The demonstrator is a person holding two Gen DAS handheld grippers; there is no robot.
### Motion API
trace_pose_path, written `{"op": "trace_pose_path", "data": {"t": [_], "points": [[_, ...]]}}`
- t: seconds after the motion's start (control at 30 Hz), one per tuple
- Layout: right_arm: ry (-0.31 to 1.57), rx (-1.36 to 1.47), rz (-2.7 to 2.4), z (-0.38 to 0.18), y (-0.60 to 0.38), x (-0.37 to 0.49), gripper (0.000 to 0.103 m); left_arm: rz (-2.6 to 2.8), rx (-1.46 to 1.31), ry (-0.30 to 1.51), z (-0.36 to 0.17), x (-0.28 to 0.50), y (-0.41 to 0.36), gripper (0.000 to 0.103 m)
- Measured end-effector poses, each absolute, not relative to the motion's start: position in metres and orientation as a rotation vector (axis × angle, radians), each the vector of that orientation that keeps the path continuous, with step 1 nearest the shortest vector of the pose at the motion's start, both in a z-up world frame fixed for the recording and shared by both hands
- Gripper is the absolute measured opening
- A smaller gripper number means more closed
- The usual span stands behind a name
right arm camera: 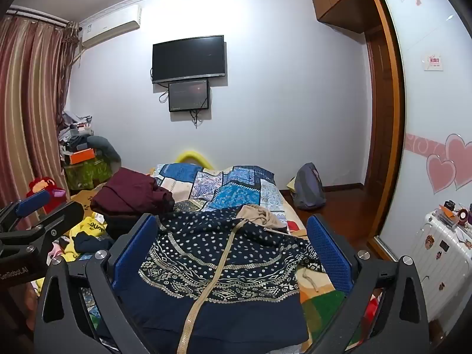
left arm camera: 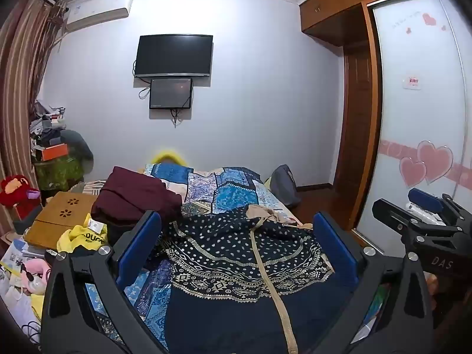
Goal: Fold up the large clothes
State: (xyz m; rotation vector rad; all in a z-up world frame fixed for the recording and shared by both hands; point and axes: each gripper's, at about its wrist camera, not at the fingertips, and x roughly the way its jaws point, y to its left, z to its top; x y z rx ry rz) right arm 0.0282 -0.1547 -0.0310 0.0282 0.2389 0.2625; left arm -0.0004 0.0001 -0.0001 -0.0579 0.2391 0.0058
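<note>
Dark blue cloth with white dots and zigzag bands lies spread on the bed (left arm camera: 236, 185) right in front of me: it is a big zip jacket (right arm camera: 224, 259), and it is the thing I have to fold. Its tan zipper (right arm camera: 206, 289) runs down the middle, and its tan hood lining (right arm camera: 259, 214) is bunched up at the far end. The jacket is not flat yet; the top part is rumpled and one sleeve looks tucked under on the right side. My left tongs (left arm camera: 236, 250) are wide apart and hold nothing. My right tongs (right arm camera: 233, 253) are wide apart too, and nothing is between them. Both hang just above the near part of the jacket and tip down a little, side by side. A dark red garment (left arm camera: 132, 197) sits in a heap on the left side of the bed, near a yellow shirt (left arm camera: 82, 236), and I leave those alone. I think I am at the very start, the step where I reach down and take hold. Next I should bring each pair of tongs to an edge of the jacket, one on each side, pinch the cloth, and pull it smooth. I need to grab only the jacket and not the blanket under it.
</note>
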Motion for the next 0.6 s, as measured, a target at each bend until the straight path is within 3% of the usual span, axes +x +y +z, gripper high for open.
{"op": "trace_pose_path", "data": {"t": [0.6], "points": [[0.241,0.024,0.26,-0.0311,-0.1561,0.0284,0.101,-0.014,-0.072,0.257,-0.0095,0.0056,0.0018,0.103]]}}
